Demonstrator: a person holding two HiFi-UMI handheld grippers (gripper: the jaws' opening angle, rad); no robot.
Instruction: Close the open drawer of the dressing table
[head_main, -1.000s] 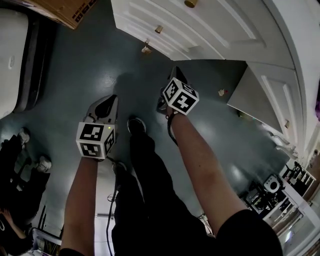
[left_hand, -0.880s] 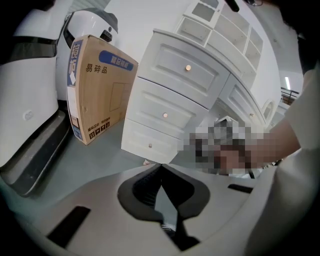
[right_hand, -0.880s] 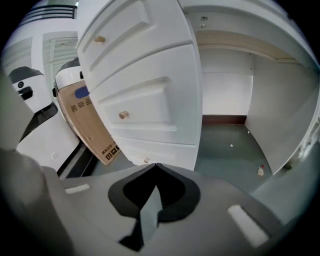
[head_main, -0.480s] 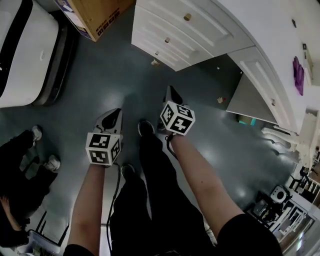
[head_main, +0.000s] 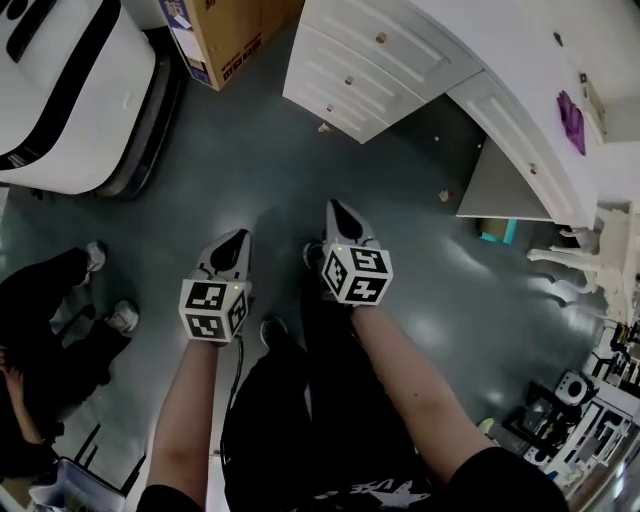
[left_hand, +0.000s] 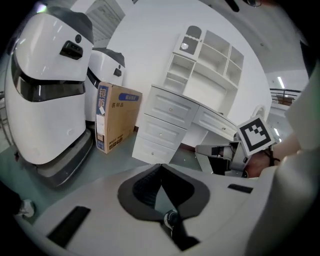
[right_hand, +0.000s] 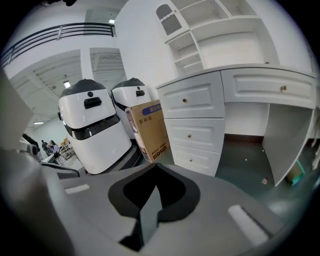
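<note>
Left gripper view: the left gripper's (left_hand: 161, 167) jaws are seen pressed together at the tips, with nothing held between them. The same is seen in the right gripper view, where the right gripper (right_hand: 156, 167) is closed on nothing. Both are held side by side in the air above the floor (head_main: 250, 160), well apart from the dressing table (head_main: 440, 40).

Compared with half a second ago, the two grippers are found lower in the head view. The table is set farther toward the upper right and looks smaller, so more bare floor is shown in front of it. More of the cardboard box (head_main: 225, 35) is also taken in.

Two grippers are counted. On the table, three stacked drawers (right_hand: 192, 135) are counted at its left end, each with one knob, and one wide drawer (right_hand: 270, 90) over the kneehole. All four fronts appear flush in the right gripper view; whether any stands open cannot be told. One box is stood just beside the drawer stack, and two white-and-black machines (left_hand: 47, 85) (left_hand: 105, 70) are ranged beyond it.

Open floor is left between the grippers and the table. It is bounded on the left by the nearer machine's base and by a bystander's shoes (head_main: 122, 317). On the right it is bounded by the kneehole side panel (head_main: 500, 190) and a white chair leg (head_main: 570, 260). A small scrap (head_main: 445, 196) is seen lying on the floor near the kneehole.
</note>
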